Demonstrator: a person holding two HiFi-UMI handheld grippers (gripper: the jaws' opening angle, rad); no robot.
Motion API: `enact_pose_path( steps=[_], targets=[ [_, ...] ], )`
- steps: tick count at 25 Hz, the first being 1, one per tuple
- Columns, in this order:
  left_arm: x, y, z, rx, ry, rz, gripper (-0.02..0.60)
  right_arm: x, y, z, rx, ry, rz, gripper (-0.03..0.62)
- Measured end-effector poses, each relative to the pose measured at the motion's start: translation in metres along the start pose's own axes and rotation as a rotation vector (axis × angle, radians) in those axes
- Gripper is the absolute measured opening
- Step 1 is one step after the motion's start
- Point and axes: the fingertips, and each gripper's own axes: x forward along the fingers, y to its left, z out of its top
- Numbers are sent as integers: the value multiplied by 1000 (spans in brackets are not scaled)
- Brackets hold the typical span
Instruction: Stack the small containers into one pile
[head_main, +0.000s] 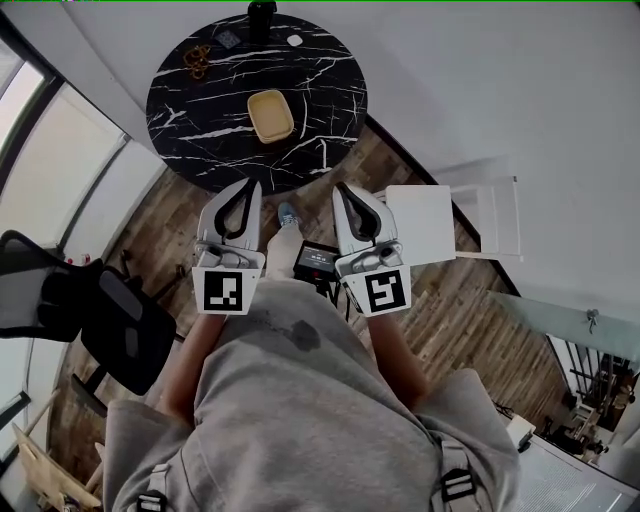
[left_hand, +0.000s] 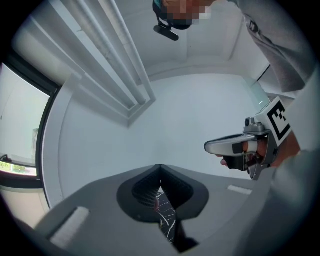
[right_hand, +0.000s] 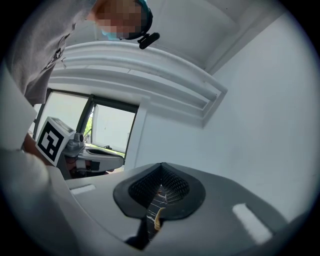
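Seen from above, a person in a grey sweatshirt (head_main: 300, 410) holds one tool in each hand over a wooden floor (head_main: 160, 230). The left tool (head_main: 251, 190) and right tool (head_main: 342, 190) sit side by side at the picture's centre, both pointing toward 12 o'clock. Each tool's jaws are pressed together with nothing between them. At 12 o'clock stands a round black marble bench (head_main: 200, 130). A yellow container (head_main: 270, 115) rests near its middle, well apart from both tools; whether others nest inside cannot be told. Small items lie along the bench's far edge. A white chair (head_main: 425, 222) stands at 3 o'clock, a black office chair (head_main: 100, 310) at 8 o'clock.
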Motion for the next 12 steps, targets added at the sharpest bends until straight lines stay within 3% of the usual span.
enact_pose_path(
  steps=[12],
  targets=[
    [-17,3,-3,6,11,21,-3,-1,12,-6,23,19,26,11]
  ],
)
